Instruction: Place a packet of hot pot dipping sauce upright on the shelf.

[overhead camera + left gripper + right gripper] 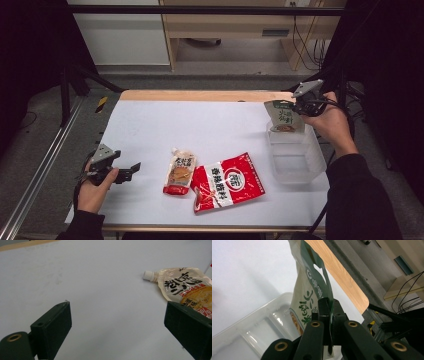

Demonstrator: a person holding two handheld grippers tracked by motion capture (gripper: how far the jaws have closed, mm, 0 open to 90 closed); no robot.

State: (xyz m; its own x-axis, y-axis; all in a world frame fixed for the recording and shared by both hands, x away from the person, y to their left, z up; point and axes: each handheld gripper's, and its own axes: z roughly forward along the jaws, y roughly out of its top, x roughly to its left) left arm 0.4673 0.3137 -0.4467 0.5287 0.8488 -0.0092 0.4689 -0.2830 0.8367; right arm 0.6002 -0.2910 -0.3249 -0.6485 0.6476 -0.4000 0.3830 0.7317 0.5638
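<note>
Right now I'm working over the white table (pixel 165 125), going big to small. Clear plastic bin (pixel 296 157) is sitting at the table's right edge, open top. Red seasoning pack (pixel 227 182) is lying flat near the front, middle of the table, and the spouted pouch (pixel 180 172) is lying just beside it on its left, their edges touching or nearly so, cap pointing away from me. My right gripper (pixel 300 106) is pinching the green-and-beige pouch (pixel 284 116) by its top edge, jaws pressed tight on the film; the pouch is hanging upright over the bin's far end, lower edge at about rim level. My left gripper (pixel 131 170) is resting low at the front left, jaws spread wide, nothing between them, spouted pouch near, to its right.
</note>
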